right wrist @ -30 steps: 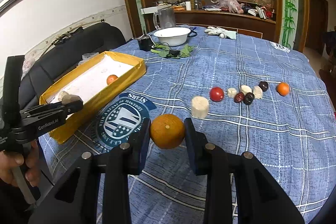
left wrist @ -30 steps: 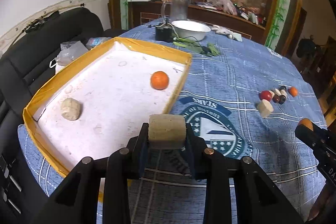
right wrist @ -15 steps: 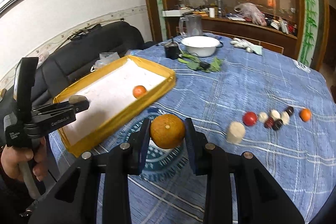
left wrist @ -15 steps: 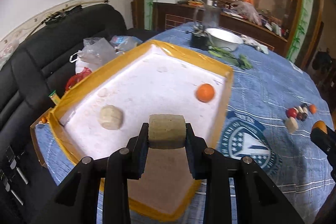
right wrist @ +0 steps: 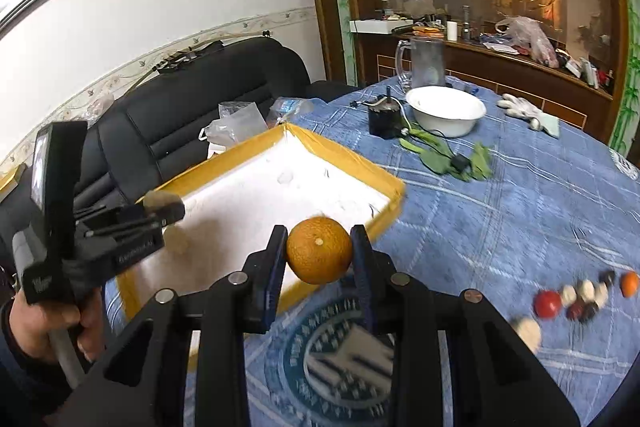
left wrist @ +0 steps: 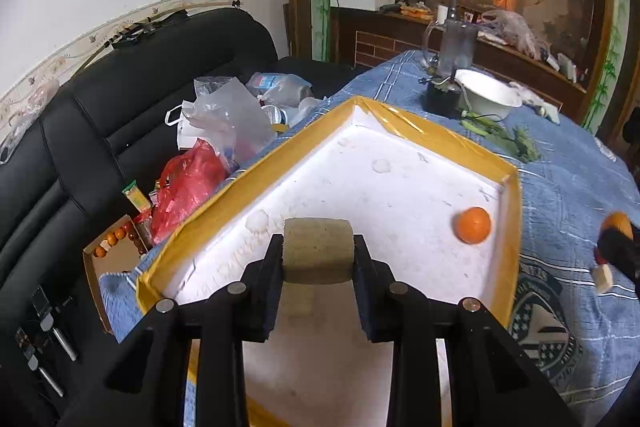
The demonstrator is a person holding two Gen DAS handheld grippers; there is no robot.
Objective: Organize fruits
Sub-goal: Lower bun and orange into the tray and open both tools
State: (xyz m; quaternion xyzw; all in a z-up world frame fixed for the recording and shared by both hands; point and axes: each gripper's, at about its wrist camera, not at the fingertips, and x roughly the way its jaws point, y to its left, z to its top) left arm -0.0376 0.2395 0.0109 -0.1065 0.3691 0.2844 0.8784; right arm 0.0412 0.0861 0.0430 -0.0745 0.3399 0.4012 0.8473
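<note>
Both grippers carry a piece over the yellow-rimmed tray

At the left, the left gripper (left wrist: 318, 259) is clamped on a tan cylindrical block (left wrist: 318, 251), held above the white floor of the tray (left wrist: 440, 143), where a small orange (left wrist: 473, 225) lies near the right wall; further right, the right gripper (right wrist: 319, 259) pinches a large orange (right wrist: 319, 250) over the tray's near corner, and a cluster of small fruits (right wrist: 576, 301) sits on the blue tablecloth (right wrist: 500, 203) well to the right
</note>
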